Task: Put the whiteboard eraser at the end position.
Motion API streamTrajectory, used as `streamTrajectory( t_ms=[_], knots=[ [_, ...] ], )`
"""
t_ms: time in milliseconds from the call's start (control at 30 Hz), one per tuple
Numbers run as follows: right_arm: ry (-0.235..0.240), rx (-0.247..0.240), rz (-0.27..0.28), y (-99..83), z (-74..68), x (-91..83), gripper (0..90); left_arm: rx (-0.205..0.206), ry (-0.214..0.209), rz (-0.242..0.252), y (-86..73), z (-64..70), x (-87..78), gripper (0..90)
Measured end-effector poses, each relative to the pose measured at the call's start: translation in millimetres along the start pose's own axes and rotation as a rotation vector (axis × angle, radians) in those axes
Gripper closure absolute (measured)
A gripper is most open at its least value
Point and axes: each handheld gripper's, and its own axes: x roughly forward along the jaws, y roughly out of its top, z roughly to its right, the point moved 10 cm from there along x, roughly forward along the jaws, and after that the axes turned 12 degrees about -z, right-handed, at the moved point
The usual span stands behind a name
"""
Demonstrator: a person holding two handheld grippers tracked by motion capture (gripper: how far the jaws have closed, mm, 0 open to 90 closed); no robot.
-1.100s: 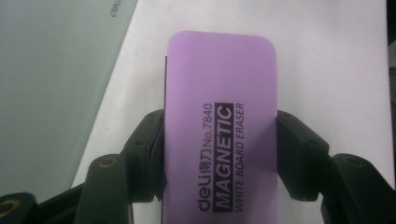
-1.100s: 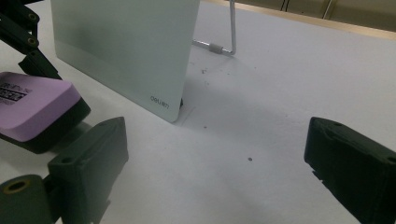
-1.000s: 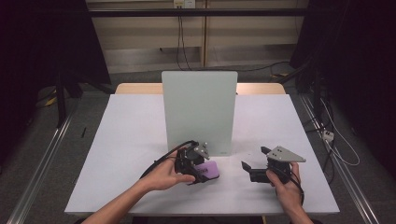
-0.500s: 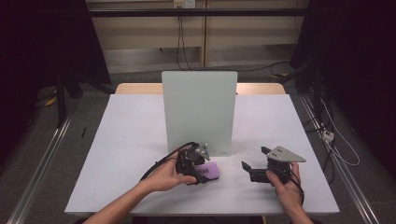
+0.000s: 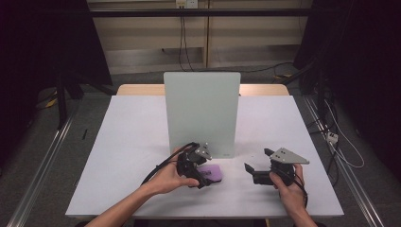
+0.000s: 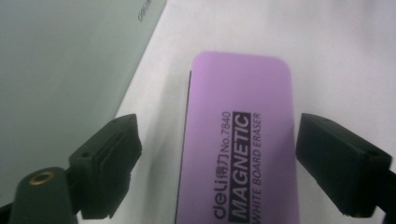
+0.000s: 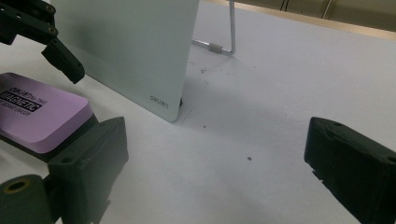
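The purple eraser (image 6: 238,144), a flat rounded block printed "MAGNETIC WHITE BOARD ERASER", lay flat on the white worktop (image 5: 127,142), near the standing whiteboard's (image 5: 201,111) foot.

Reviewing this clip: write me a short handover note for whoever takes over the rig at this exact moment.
Left gripper: open, jaws on either side of the purple magnetic eraser, not clamped.
Right gripper: open, holding nothing, low over the table to the right of the eraser.
Eraser lies flat on the table just in front of the upright whiteboard, near its lower edge.
Done: left gripper lined up on the eraser.
Left: likely close on it and lift; no wiping visible yet.
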Motion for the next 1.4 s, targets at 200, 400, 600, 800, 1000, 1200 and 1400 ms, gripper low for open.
streamTrajectory(
  t_ms=[200,400,600,800,1000,1200,1400],
  knots=[
    [0.0,0.0,0.001,0.1,-0.3,-0.1,6.4,-0.022,-0.005,0.073,5.4,-3.2,-10.4,8.7],
    [0.0,0.003,0.0,-0.2,0.5,0.2,6.4,-0.072,0.003,0.145,7.8,-11.1,-21.0,6.9],
    [0.001,0.0,-0.001,0.0,-0.1,0.4,6.4,-0.142,0.06,0.204,7.2,-23.6,-31.0,6.4],
    [-0.001,0.001,-0.001,0.0,-0.2,0.2,6.3,-0.187,0.073,0.295,7.0,-32.8,-50.2,6.1],
    [-0.001,0.001,-0.002,-0.2,-0.2,0.5,6.4,-0.231,0.157,0.337,0.2,-44.1,-63.2,6.3],
    [-0.001,0.0,-0.003,-0.1,-0.7,0.5,6.4,-0.261,0.188,0.377,-8.6,-52.7,-75.9,6.2],
    [-0.002,0.003,-0.004,-0.3,-0.3,0.7,6.4,-0.269,0.246,0.403,-16.0,-59.8,-86.7,6.2]
  ],
)
